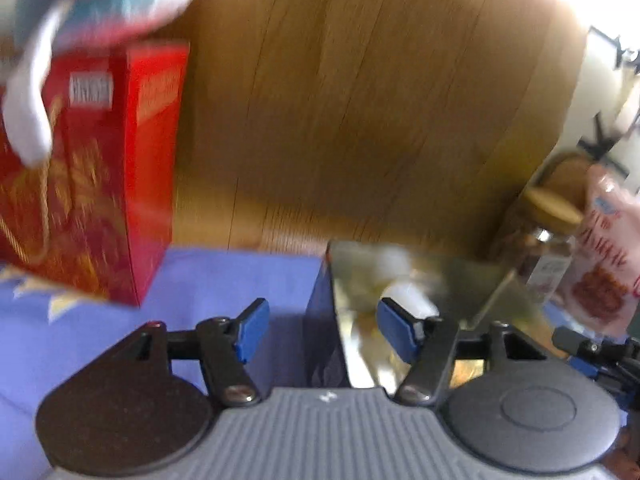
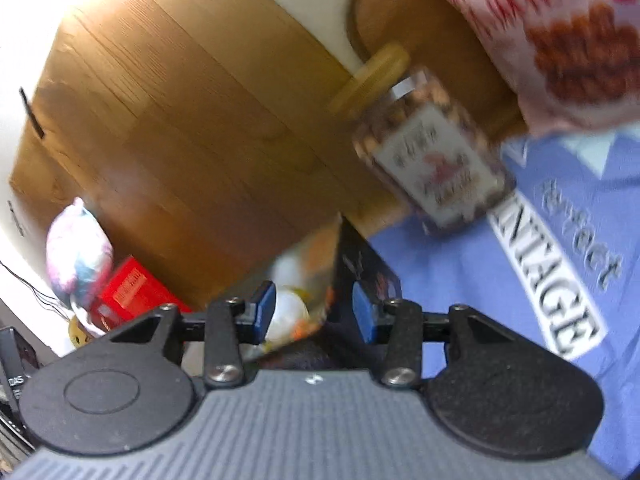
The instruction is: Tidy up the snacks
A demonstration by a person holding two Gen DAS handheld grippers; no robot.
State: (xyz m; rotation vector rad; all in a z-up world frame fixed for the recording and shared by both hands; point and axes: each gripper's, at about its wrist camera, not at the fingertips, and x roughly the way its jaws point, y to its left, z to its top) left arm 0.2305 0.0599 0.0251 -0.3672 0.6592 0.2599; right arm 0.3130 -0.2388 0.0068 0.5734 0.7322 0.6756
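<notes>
Dark open snack box [image 1: 400,304]: centre, on blue cloth [image 1: 224,280], wooden panel behind.
Left gripper [image 1: 320,330]: fingers parted astride near wall, empty.
Right gripper [image 2: 314,312]: parted astride opposite wall, not visibly pressing; likely steadying.
Red box [image 1: 100,168]: far left.
Jar [image 2: 428,156], pink pouch [image 2: 560,40]: far right, likely awaiting sorting.

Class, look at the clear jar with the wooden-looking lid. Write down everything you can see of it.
The jar is clear, seemingly glass or plastic, filled with brown snacks. It has a round tan lid and a white label with red print. It stands on the blue cloth before the wooden panel, beside a pink snack bag. No gripper touches it.
</notes>
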